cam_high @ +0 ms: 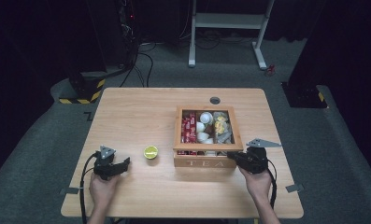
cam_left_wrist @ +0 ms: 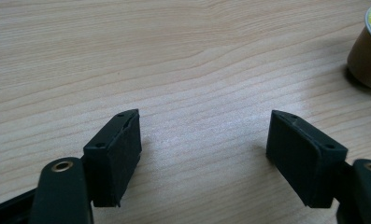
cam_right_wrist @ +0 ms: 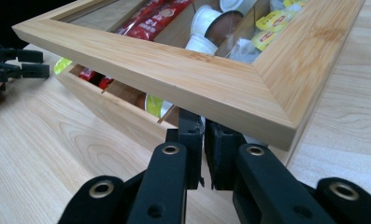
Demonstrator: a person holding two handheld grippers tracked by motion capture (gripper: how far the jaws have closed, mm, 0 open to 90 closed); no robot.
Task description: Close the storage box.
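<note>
A wooden tea box (cam_high: 206, 162) marked TEA stands right of the table's middle. Its windowed lid (cam_right_wrist: 197, 70) is tilted, its front edge lifted a little off the box. My right gripper (cam_right_wrist: 204, 126) is shut, and its tips sit under that front edge near the right corner (cam_high: 231, 156). Red sachets (cam_right_wrist: 150, 16), white cups (cam_right_wrist: 204, 21) and yellow tea bags (cam_right_wrist: 272, 21) lie inside. My left gripper (cam_left_wrist: 204, 140) rests low over bare wood with its jaws open and nothing between them. A brown capsule with a yellow-green top (cam_left_wrist: 367, 51) stands to its right (cam_high: 151, 152).
The wooden table (cam_high: 127, 116) has a round cable hole (cam_high: 215, 100) behind the box. A white desk frame (cam_high: 230, 28) and dark stands sit on the carpet beyond. Bare wood spreads left of the box and along the front edge.
</note>
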